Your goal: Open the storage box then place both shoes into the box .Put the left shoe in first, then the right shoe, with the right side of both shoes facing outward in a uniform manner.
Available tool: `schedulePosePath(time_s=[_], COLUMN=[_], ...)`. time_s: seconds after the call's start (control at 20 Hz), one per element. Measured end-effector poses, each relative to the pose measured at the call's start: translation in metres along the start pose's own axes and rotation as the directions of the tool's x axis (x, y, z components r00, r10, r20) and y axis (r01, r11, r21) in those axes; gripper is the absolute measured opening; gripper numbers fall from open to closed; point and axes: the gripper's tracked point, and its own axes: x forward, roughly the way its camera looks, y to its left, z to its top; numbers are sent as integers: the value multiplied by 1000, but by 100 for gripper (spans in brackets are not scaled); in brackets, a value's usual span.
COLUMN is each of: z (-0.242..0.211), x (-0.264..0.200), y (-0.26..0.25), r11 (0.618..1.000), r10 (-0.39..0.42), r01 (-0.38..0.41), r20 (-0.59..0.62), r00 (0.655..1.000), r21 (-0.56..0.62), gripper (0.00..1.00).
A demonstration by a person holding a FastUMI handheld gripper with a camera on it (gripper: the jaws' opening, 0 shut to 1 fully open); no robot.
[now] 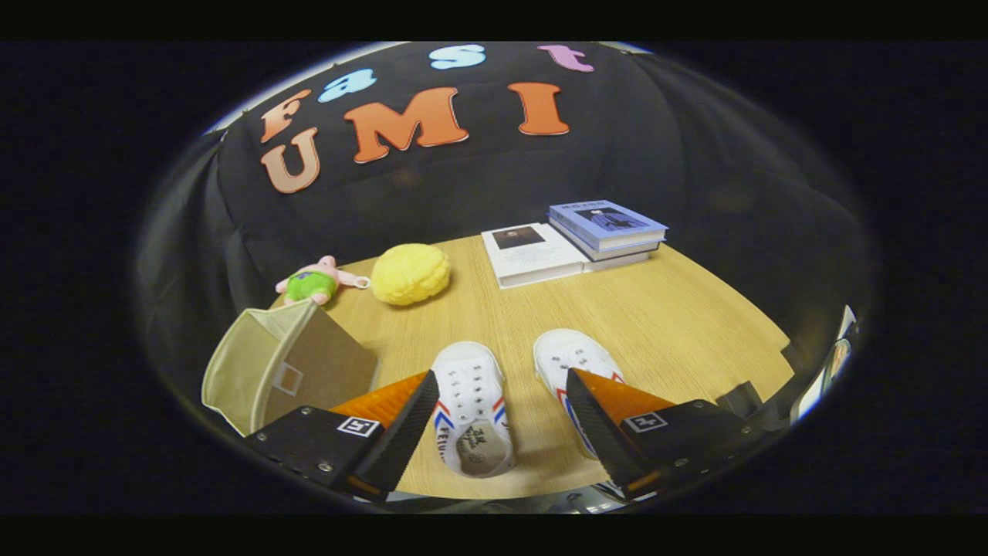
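Just now the hand-held gripper [502,386] gapes wide, left shoe [472,409] lying between its fingers.

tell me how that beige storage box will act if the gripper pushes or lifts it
The storage box looks like thin fabric with soft edges, so it is probably light and would slide or tip when pushed. Its walls may buckle under a pinch. The gripper is open above the shoes.
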Motion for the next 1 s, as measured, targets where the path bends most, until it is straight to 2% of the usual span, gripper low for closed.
schedulePosePath(time_s=[0.3, 0.6, 0.8, 1.0], z=[-51, -73, -79, -81], x=[23, 41, 51, 53], y=[-5, 3, 18, 29], r11=[999, 998, 995, 991], r10=[16, 55, 98, 131], r01=[-20, -61, -101, -134], r20=[-99, -155, -189, -223], r00=[995, 986, 977, 966], r21=[-40, -31, -3, 3], gripper=[98, 83, 67, 37])
